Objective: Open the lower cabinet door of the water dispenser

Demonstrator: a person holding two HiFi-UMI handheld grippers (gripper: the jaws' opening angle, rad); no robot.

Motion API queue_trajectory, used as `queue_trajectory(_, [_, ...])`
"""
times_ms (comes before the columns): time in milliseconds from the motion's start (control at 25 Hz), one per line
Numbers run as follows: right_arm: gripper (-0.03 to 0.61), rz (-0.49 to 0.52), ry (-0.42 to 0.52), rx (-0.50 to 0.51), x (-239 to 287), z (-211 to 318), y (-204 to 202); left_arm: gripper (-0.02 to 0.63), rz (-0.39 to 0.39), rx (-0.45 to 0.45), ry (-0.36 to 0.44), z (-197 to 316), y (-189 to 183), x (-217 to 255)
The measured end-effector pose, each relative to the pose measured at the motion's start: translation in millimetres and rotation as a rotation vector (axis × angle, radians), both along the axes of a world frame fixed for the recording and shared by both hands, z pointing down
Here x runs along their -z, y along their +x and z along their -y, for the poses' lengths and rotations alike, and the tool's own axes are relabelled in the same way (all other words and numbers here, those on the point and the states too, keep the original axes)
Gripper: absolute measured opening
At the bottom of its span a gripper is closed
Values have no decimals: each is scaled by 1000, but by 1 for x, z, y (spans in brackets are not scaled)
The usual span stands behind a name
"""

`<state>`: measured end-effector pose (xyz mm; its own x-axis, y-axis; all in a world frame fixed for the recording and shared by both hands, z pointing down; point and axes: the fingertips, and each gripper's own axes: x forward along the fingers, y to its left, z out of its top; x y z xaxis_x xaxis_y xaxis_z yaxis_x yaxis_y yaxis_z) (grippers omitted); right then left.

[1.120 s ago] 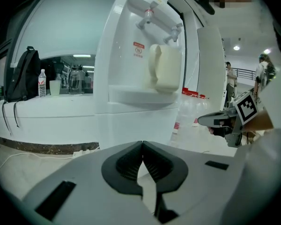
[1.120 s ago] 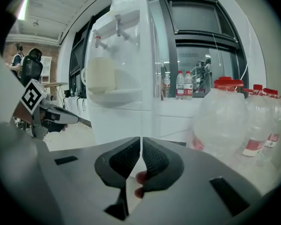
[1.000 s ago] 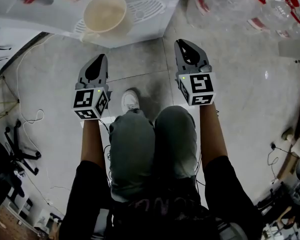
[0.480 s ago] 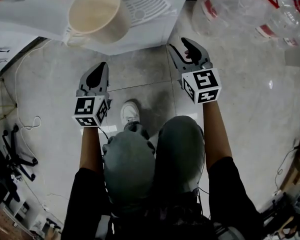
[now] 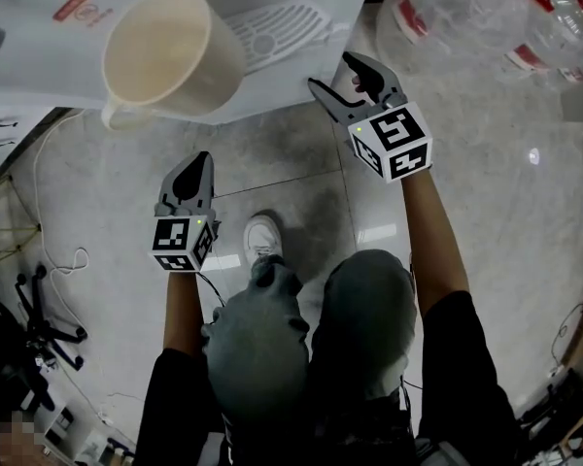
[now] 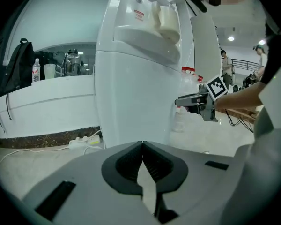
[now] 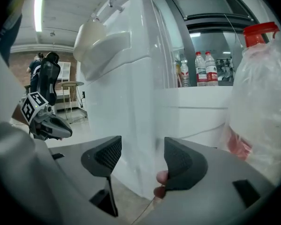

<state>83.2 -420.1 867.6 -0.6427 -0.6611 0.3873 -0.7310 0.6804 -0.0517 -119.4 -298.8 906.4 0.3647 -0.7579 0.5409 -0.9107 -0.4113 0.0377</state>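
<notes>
The white water dispenser (image 5: 291, 66) stands in front of me, a cream mug (image 5: 165, 51) on its drip tray. Its lower cabinet door (image 6: 131, 97) fills the middle of the left gripper view and looks closed. My left gripper (image 5: 188, 178) is shut and empty, held low and short of the door. My right gripper (image 5: 342, 78) is at the dispenser's right front corner; its jaws have just been opening and now stand wide. In the right gripper view the cabinet's corner edge (image 7: 147, 125) shows between the pads (image 7: 180, 165), which do not press on it.
Large clear water jugs (image 5: 466, 17) with red labels stand on the floor right of the dispenser. A white cable (image 5: 49, 192) trails on the tiles at the left, and a power strip (image 6: 84, 142) lies by the wall. My knees and a white shoe (image 5: 262, 236) are below the grippers.
The right jaws went from shut to wide open while that gripper moved to the dispenser's corner. The left gripper sank lower. The dispenser and mug loom larger in the head view.
</notes>
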Motion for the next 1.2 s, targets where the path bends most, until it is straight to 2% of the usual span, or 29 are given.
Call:
queue_trajectory(160, [284, 40, -5, 20, 6, 5, -10, 12, 1, -5, -11, -1, -6, -6])
queue_trajectory(400, [296, 12, 1, -13, 6, 7, -10, 12, -15, -11, -20, -5, -7, -12])
queue_trajectory(1200, [266, -11, 11, -82, 7, -17, -4, 12, -39, -60, -1, -9, 12, -4])
